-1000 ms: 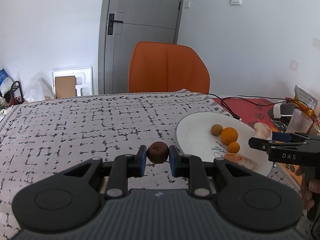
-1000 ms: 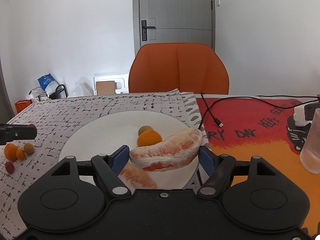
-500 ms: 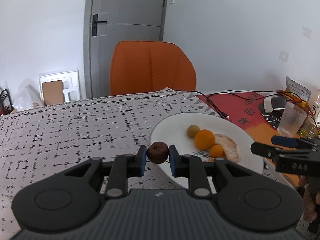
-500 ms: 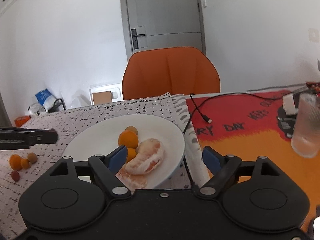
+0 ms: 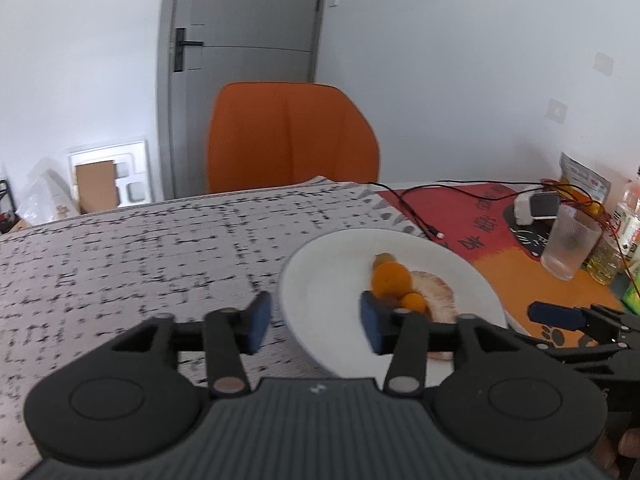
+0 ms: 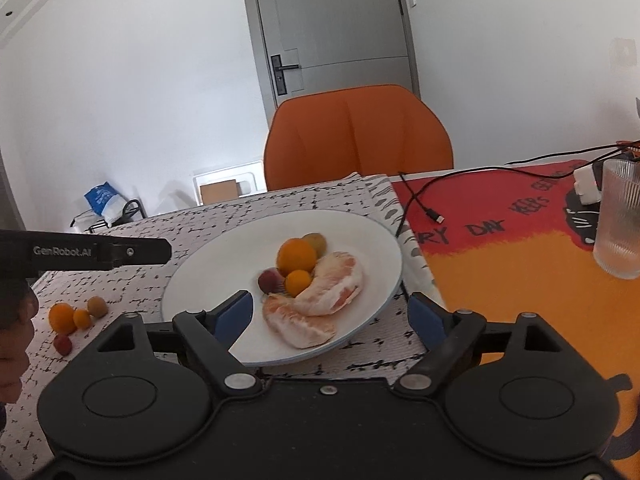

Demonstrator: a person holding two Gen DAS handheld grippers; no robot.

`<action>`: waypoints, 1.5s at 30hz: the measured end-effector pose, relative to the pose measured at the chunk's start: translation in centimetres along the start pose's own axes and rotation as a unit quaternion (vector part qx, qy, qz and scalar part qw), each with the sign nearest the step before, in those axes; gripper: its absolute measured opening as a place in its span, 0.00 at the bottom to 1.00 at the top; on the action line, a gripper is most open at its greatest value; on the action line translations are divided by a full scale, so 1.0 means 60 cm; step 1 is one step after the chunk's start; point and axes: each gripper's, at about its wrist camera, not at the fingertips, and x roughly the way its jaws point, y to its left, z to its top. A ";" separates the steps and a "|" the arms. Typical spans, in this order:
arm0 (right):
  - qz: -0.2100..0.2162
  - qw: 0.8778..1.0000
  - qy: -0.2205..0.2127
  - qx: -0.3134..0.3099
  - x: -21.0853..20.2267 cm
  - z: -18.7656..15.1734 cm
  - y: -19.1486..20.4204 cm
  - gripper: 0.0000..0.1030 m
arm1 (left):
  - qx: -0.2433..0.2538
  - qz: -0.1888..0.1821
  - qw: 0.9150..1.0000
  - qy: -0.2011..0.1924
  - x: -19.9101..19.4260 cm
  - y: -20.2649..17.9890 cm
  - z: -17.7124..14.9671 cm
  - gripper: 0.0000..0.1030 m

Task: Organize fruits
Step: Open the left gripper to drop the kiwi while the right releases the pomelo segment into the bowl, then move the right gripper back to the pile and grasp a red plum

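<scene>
Dropped brown fruit (image 6: 270,280) from left claw (image 5: 310,322), jaws opening, nothing between. Right claw (image 6: 330,314) also opening, empty. White plate (image 6: 372,240): two pale pomelo segments (image 6: 332,280), two oranges (image 6: 297,257). Four small fruits (image 6: 64,318) on worktop (image 6: 168,224) at 9 o'clock.

The plate (image 6: 372,236) is white with a thin blue rim. On it, the big orange (image 6: 297,257) and small orange (image 6: 298,282) are bright orange, the round fruit (image 6: 270,280) left of them dull red, the two pomelo segments (image 6: 336,280) pale pink under white pith. Left of the plate the cloth (image 6: 224,216) is white with broken black lines; right of it the mat (image 6: 500,264) is red and orange with black lettering. Each tool (image 6: 329,314) is black with blue pads (image 6: 234,312).
</scene>
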 end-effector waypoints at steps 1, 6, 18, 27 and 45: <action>0.001 1.000 0.000 0.000 0.000 0.000 0.002 0.85 | -0.003 0.006 1.000 -0.002 -0.007 0.007 -0.002 0.58; 0.007 1.000 0.002 0.005 0.001 -0.002 0.016 0.85 | -0.026 0.031 0.999 -0.007 -0.039 0.042 -0.013 0.74; 0.017 1.000 0.002 0.008 -0.018 -0.001 0.050 0.92 | -0.030 0.082 0.996 -0.018 -0.094 0.096 -0.025 0.90; 0.029 1.000 0.002 0.009 -0.027 0.002 0.076 1.00 | -0.043 0.094 0.994 -0.021 -0.131 0.129 -0.040 0.92; 0.064 0.997 0.025 -0.021 -0.023 0.004 0.154 1.00 | -0.066 0.114 0.991 -0.022 -0.175 0.197 -0.069 0.92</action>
